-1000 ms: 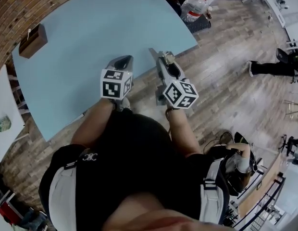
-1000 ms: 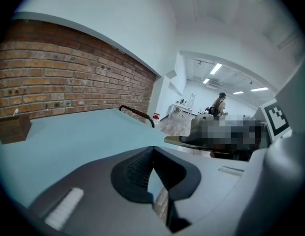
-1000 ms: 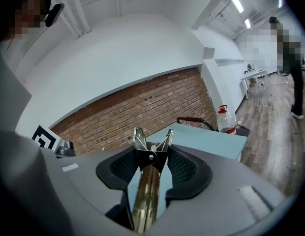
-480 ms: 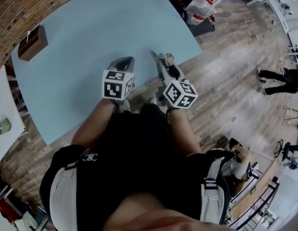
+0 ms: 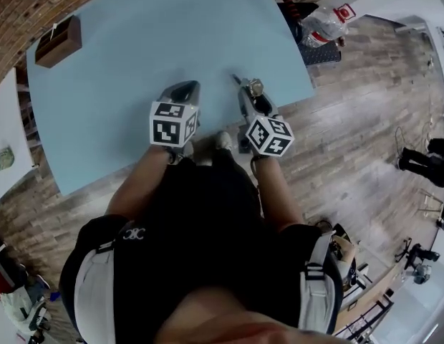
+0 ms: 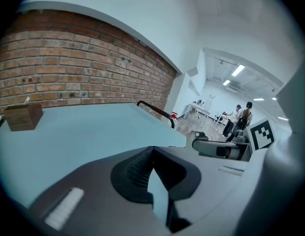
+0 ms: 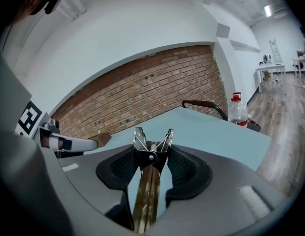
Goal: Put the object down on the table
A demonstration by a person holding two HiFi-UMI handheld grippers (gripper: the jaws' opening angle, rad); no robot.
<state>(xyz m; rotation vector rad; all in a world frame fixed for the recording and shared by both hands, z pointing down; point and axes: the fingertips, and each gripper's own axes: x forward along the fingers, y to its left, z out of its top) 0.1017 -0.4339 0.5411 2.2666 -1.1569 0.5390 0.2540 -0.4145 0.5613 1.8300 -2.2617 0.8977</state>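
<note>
My right gripper [image 5: 249,95] is shut on a slim metal pliers-like tool [image 5: 241,84], held over the near edge of the light blue table [image 5: 136,41]. In the right gripper view the tool [image 7: 151,154] stands between the dark pads, its two prongs spread at the far end and its brassy handles running back toward the camera. My left gripper [image 5: 183,89] hangs beside it over the table, shut with nothing in it; its pads [image 6: 135,168] meet at the tip. The right gripper [image 6: 221,149] shows at the right of the left gripper view.
A wooden box [image 5: 57,40] sits at the table's far left corner by the brick wall. A water bottle [image 5: 324,26] and a dark chair [image 5: 297,9] stand past the table's right end. A white side table [image 5: 7,131] is at the left. People [image 6: 243,116] stand far off.
The person has stepped toward the table. Both grippers now reach further over its near edge; the right one was over the floor beside the edge. The tool stays gripped.
</note>
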